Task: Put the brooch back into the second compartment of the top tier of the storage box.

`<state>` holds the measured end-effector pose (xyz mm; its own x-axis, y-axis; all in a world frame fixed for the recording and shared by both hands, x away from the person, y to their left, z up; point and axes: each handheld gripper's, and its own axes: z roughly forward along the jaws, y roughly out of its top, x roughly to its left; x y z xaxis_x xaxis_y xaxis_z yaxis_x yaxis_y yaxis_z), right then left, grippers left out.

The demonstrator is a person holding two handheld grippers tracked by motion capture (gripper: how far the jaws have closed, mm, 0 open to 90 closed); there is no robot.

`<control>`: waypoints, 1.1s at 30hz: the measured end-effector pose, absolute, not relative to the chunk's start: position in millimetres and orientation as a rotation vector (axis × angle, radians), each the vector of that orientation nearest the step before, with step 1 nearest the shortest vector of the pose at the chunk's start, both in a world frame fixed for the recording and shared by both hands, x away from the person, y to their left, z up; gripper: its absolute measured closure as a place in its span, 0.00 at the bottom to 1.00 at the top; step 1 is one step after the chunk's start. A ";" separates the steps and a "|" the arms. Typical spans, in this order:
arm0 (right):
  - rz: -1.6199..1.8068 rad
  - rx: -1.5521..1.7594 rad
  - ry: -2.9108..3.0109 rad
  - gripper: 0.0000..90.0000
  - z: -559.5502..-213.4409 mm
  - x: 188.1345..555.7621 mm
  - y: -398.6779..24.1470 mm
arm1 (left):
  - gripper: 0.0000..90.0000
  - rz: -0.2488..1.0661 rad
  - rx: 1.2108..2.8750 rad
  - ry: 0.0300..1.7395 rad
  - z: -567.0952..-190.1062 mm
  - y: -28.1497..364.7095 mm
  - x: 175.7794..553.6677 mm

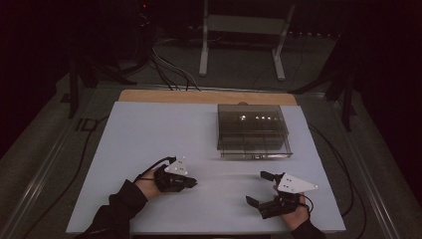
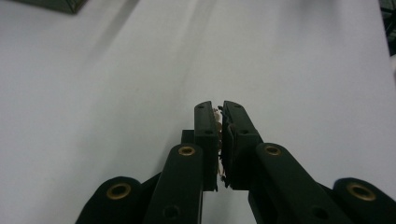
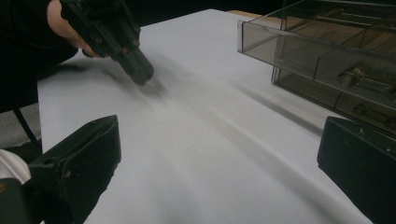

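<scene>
Right claw [image 1: 263,188] gapes wide (left claw [image 1: 191,183] pinched) near smoky box [image 1: 253,130].

sleeves: we see dark long sleeves [image 1: 117,211] covering both forearms down to the wrists.
left gripper [image 1: 191,183]: black body, grey three-cornered plate on top with small pale dots, a thin black cable looping off its left side.
right gripper [image 1: 259,188]: black, with the same pale plate and a dark cable on its right.
jaws: matte black links with brass-ringed holes and small dark screws in the left gripper view; blocky black pads [image 3: 359,163] in the right gripper view.
</scene>
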<state>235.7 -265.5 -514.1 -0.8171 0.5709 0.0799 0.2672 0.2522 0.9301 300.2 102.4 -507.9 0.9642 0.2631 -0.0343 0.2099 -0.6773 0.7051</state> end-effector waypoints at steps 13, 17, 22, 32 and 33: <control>1.595 0.783 2.251 0.00 -514.2 236.0 -265.8 | 0.97 0.092 2.309 0.310 -484.0 94.0 306.9; 1.594 0.778 2.250 0.00 -514.1 236.0 -266.0 | 0.97 0.089 2.293 0.303 -476.3 90.2 310.4; 1.591 0.776 2.252 0.00 -514.2 235.9 -266.1 | 0.97 0.083 2.293 0.292 -471.6 83.1 313.9; 1.582 0.778 2.253 0.00 -514.2 236.0 -266.4 | 0.96 0.081 2.266 0.267 -453.9 71.0 323.8; 1.581 0.776 2.252 0.00 -514.1 235.9 -266.4 | 0.97 0.080 2.261 0.263 -451.0 69.5 325.4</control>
